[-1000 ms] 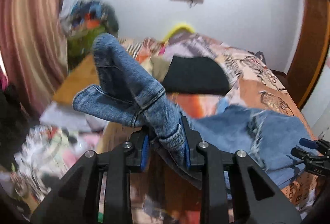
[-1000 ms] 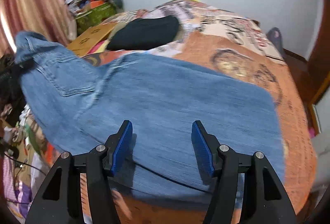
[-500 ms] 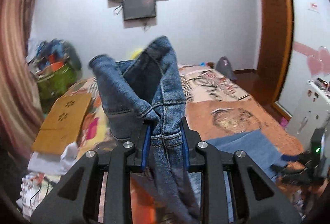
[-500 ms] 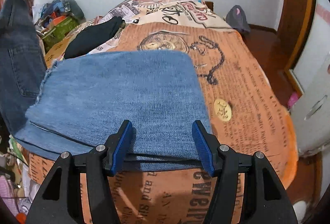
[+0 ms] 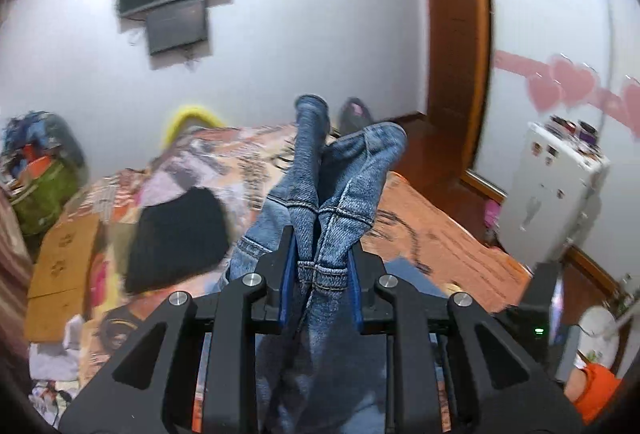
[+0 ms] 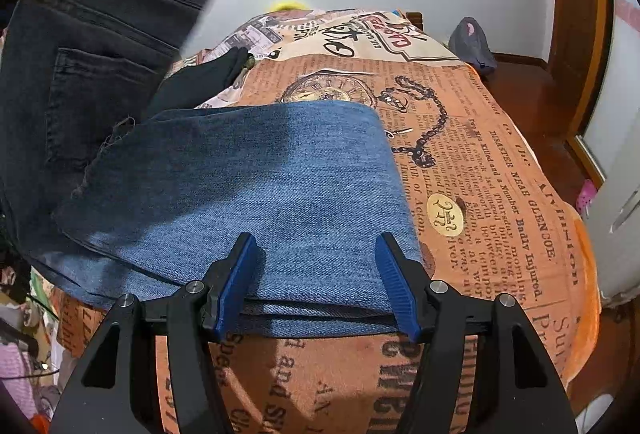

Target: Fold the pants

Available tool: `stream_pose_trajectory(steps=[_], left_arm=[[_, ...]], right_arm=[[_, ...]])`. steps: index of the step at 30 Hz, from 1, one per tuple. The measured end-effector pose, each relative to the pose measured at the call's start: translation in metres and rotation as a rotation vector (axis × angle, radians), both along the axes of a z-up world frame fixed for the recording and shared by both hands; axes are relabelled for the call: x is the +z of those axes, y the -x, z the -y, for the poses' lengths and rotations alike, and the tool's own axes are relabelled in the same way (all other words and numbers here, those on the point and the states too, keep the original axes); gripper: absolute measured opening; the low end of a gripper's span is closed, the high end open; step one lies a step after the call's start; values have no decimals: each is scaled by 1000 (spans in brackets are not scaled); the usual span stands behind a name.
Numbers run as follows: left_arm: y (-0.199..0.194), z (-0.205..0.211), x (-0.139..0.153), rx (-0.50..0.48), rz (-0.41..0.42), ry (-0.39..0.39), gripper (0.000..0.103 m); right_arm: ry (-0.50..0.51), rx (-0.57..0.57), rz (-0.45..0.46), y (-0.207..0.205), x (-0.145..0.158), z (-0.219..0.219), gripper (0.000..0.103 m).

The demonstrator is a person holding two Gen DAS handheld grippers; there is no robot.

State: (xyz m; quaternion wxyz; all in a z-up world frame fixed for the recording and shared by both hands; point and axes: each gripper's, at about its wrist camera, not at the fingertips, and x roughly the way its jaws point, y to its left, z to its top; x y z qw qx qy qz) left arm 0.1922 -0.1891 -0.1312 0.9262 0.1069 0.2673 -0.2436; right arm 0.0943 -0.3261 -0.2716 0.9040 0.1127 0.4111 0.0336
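Our left gripper (image 5: 322, 266) is clenched on a bunched end of the jeans (image 5: 320, 194), lifted above the bed (image 5: 440, 234) so the denim stands up between the blue pads (image 5: 289, 274). The rest of the jeans (image 6: 248, 194) lies folded flat on the bedspread (orange newsprint pattern), near edge just at our right gripper (image 6: 316, 282), whose fingers are spread wide and grasping nothing. A black garment (image 5: 176, 234) lies farther back.

Two fisheye wrist views along the tongs, close over the bed (image 6: 500, 170), sharing its far wall (image 5: 320, 14).
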Motion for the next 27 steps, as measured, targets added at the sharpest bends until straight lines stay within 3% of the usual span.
stream_pose_trajectory(steps=[9,12,17,21,27], left_arm=[[14,59,-55,-140,-124,-102,22],[17,71,-71,-171,-158,-141,22],[21,79,-100,-186,-247,-172,22],[26,88,-129,-202,-305,-260,25],[38,92,-133,-193,-259,-327,34]], right_arm=[[-28,-12,15,4,5,8,57],[-46,-84,33,22,15,27,57],[-51,-204,-11,51,15,69,57],[-61,-264,-28,72,16,87,58],[-82,-265,-14,81,21,85,57]])
